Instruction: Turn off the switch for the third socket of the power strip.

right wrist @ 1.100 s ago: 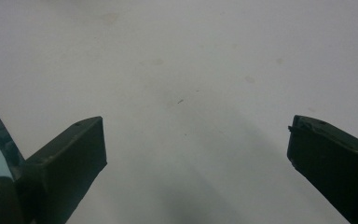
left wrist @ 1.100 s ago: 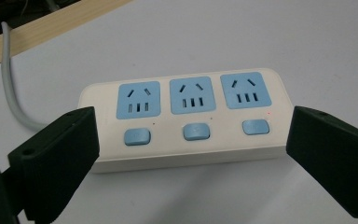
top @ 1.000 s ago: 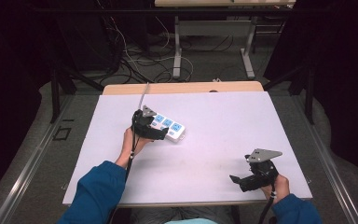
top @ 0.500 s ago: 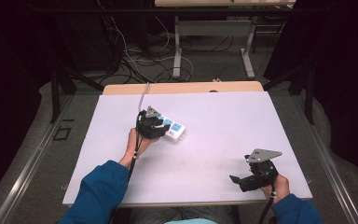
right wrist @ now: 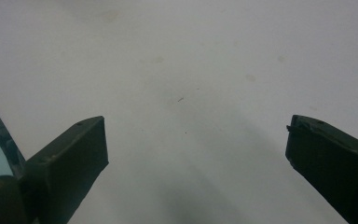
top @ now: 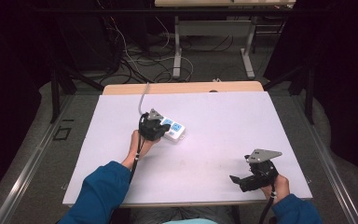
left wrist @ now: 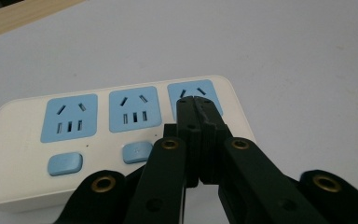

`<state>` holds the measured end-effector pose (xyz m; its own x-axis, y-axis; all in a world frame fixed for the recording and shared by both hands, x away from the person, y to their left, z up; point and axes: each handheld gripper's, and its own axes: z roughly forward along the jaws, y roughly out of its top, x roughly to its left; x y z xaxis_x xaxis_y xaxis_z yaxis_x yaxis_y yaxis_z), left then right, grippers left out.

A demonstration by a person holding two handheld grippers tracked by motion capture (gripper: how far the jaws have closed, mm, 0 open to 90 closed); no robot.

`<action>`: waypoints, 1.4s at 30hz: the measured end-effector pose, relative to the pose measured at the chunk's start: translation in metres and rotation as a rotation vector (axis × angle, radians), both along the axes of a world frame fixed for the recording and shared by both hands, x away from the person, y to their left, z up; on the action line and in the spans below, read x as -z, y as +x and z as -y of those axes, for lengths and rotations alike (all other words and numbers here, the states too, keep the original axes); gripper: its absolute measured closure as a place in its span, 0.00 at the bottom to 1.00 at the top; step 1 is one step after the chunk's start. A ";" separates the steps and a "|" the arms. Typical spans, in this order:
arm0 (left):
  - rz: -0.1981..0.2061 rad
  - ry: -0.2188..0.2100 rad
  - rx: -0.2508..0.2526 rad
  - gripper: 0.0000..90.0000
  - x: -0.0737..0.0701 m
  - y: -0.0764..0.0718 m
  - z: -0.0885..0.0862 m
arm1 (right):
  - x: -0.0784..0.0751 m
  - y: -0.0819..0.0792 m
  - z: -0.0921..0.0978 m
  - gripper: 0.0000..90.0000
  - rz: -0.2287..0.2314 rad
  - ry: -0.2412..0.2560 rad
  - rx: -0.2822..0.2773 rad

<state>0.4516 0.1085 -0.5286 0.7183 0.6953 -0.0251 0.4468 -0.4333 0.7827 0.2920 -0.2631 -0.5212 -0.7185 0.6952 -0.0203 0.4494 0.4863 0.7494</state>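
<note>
A white power strip (top: pixel 173 129) with blue sockets lies near the middle of the white table top (top: pixel 223 121). Up close the power strip (left wrist: pixel 37 121) shows three blue sockets and blue switch buttons. My left gripper (top: pixel 152 127) hangs over the strip's left part, and its jaws are shut with nothing between them. The left gripper (left wrist: pixel 196 103) has its tips right above the rightmost blue socket. Near the table's front right edge my right gripper (top: pixel 237 180) rests low, held by a hand. The right gripper (right wrist: pixel 196 149) stands open over bare table.
A grey cable (top: pixel 143 95) runs from the strip toward the table's far edge. A wooden strip (top: pixel 182 87) borders that far side. Beyond it the floor holds loose cables (top: pixel 135 51) and metal table legs (top: pixel 178 46).
My left gripper has moved right and forward over the power strip, covering more of it. The right gripper has stayed where it was.
</note>
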 end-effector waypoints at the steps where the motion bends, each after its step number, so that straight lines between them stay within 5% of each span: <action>1: 0.002 -0.001 0.004 1.00 0.001 0.000 0.001 | 0.000 0.001 0.000 0.06 0.006 -0.003 -0.001; 23: -0.016 0.007 0.029 1.00 0.014 0.002 0.008 | 0.000 0.000 0.001 0.06 0.000 -0.009 -0.002; 42: 0.029 0.035 0.029 1.00 0.016 0.000 0.006 | -0.001 -0.001 0.000 0.06 -0.005 -0.012 0.004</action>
<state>0.4513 0.1022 -0.5445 0.7382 0.6743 0.0200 0.4113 -0.4733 0.7790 0.2911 -0.2632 -0.5205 -0.7160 0.6976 -0.0247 0.4550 0.4933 0.7413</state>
